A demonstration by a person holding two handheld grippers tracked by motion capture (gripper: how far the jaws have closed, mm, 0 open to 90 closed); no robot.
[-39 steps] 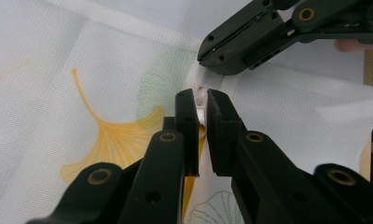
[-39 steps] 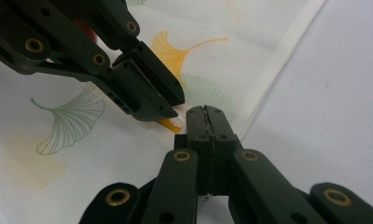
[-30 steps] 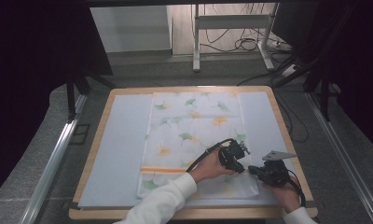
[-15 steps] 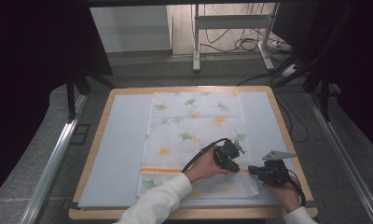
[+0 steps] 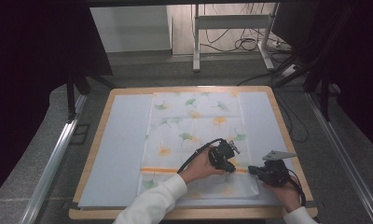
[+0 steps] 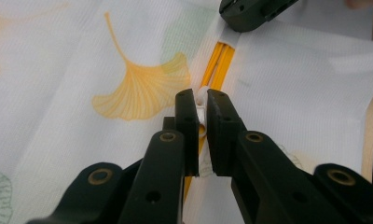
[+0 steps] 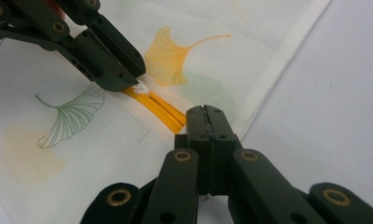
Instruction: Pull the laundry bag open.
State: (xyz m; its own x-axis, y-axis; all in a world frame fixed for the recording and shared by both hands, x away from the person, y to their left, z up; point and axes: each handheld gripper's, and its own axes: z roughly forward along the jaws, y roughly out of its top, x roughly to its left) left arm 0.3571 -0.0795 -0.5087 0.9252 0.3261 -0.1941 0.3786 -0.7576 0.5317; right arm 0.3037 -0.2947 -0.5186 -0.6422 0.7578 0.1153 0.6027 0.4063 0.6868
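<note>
Leftward along the orange zipper went the left gripper (jaws clamped on its slider).

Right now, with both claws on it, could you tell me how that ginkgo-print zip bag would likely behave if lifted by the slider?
The zip bag would probably droop: it looks like thin mesh lying flat. It seems light. The white slider, pinched in the left claw, may slide along the orange zipper instead of lifting, unless the right claw holds the end.

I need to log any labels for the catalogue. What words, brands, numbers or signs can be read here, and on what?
None can be read: the white pouch bears only a ginkgo leaf print, and the left gripper and right gripper show no marking.
</note>
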